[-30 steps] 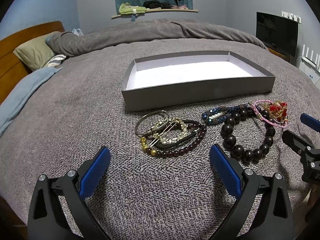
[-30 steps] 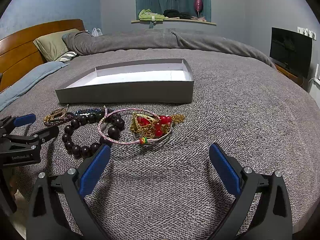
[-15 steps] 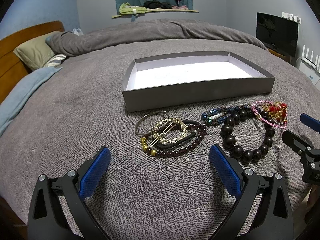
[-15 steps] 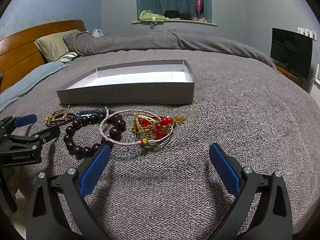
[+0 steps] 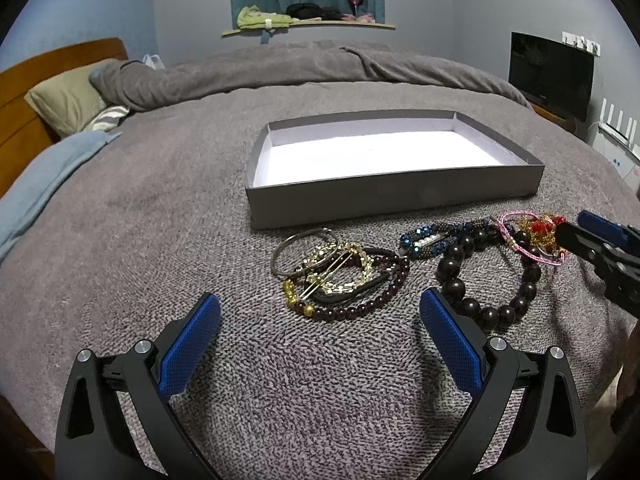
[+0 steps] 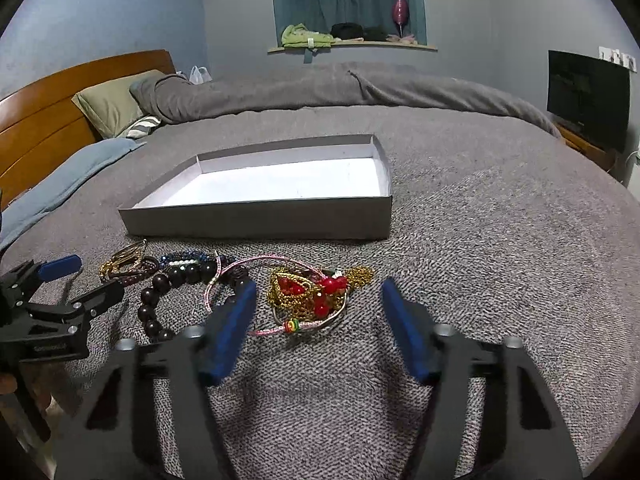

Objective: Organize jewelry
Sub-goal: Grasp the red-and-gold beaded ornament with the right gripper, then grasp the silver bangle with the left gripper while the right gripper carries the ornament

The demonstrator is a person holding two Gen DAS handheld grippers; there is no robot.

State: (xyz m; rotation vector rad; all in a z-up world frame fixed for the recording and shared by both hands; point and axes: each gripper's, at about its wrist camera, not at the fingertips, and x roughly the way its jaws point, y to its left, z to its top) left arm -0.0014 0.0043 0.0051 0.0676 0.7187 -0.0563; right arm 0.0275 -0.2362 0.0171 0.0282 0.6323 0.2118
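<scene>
A shallow grey box (image 5: 392, 196) with a white floor lies on the bed; it also shows in the right wrist view (image 6: 260, 226). In front of it lie a pile of gold bangles and a hair tie (image 5: 340, 276), a dark bead bracelet (image 5: 488, 276), a blue bead bracelet (image 5: 432, 236) and a gold-and-red chain piece with a pink cord (image 6: 312, 296). My left gripper (image 5: 320, 320) is open and empty, just short of the bangle pile. My right gripper (image 6: 316, 312) is open, its jaws either side of the gold-and-red piece, narrower than before.
The grey blanket (image 6: 500, 240) covers the bed. Pillows (image 5: 68, 100) and a wooden headboard (image 6: 48, 120) are at the left. A television (image 6: 588, 100) stands at the right. A window ledge (image 6: 352, 44) with clothes is at the back.
My right gripper has moved forward onto the gold-and-red piece and its jaws have narrowed. My left gripper has barely moved.
</scene>
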